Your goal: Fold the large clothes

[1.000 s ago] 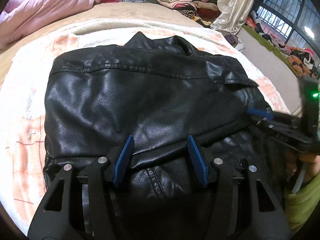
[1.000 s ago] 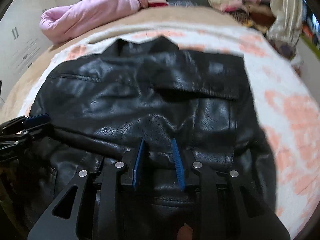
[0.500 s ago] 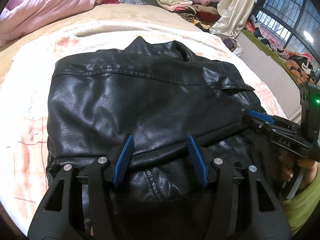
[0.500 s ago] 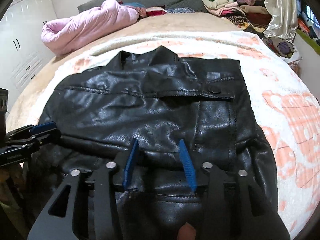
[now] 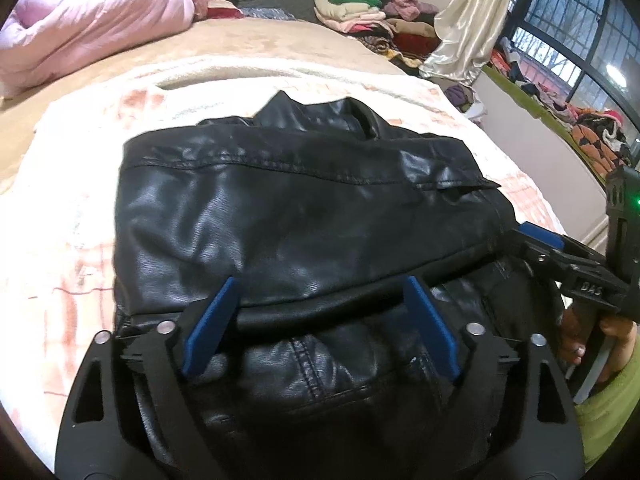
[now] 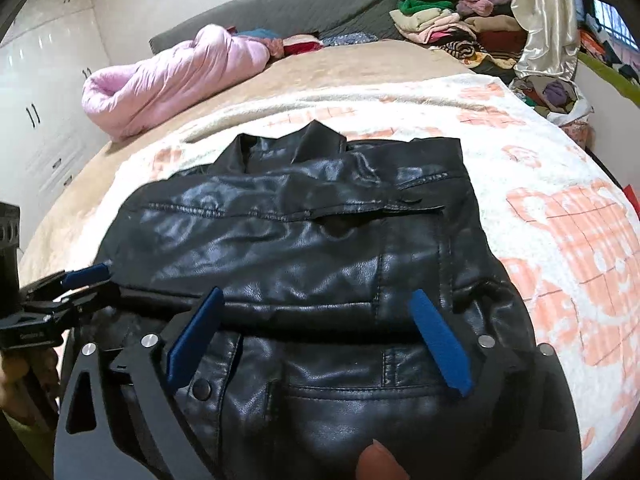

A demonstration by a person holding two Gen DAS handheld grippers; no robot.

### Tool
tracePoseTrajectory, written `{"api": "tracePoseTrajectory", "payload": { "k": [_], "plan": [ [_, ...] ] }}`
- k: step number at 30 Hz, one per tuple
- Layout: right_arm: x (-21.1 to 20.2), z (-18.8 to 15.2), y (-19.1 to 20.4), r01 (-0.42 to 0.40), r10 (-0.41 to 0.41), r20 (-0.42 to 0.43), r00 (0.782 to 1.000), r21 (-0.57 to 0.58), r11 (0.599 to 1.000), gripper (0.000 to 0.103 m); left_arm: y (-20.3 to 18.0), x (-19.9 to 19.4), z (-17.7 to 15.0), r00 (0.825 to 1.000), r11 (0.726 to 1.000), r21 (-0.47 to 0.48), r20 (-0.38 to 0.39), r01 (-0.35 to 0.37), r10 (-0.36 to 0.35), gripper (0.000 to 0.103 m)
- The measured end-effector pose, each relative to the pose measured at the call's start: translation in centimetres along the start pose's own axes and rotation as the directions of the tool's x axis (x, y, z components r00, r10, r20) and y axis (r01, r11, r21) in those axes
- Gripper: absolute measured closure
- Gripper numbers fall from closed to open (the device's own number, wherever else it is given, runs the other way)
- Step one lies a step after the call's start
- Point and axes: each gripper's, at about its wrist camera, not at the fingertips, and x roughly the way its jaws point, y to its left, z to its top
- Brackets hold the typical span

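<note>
Black leather jacket lies folded on the blanket; your left gripper and right gripper just spread wide, folded edge between the jaws, unpinched.

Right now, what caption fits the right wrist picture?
Right gripper, fingers just spread open, above a folded black leather jacket on a white-and-orange blanket.

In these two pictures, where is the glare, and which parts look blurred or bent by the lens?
Left wrist view: bright patches of glare on the black leather jacket; the window frame bows strongly; the jacket's collar is slightly soft. Right wrist view: the same sheen on the jacket, the blanket edge curves, and a blurred fingertip sits at the bottom.
</note>
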Motion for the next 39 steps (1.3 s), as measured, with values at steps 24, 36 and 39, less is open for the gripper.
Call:
{"api": "tracePoseTrajectory", "payload": {
  "k": [24,36,39],
  "plan": [
    [-3.0,0.0,1.7,0.040,-0.037,0.079,0.996,-0.037,0.999,0.004,0.8,-3.6,0.0,0.982,0.985,-0.041,0.083,-0.167,0.170,0.009],
    [-5.5,0.0,3.3,0.020,-0.012,0.106,0.994,-0.071,0.997,0.004,0.9,-7.1,-0.6,0.964,0.976,-0.064,0.155,-0.207,0.215,0.009],
    [-6.4,0.0,3.5,0.009,0.000,0.114,0.993,-0.078,0.997,0.004,0.9,-8.1,-0.6,0.954,0.970,-0.071,0.177,-0.231,0.241,0.009]
  ]
}}
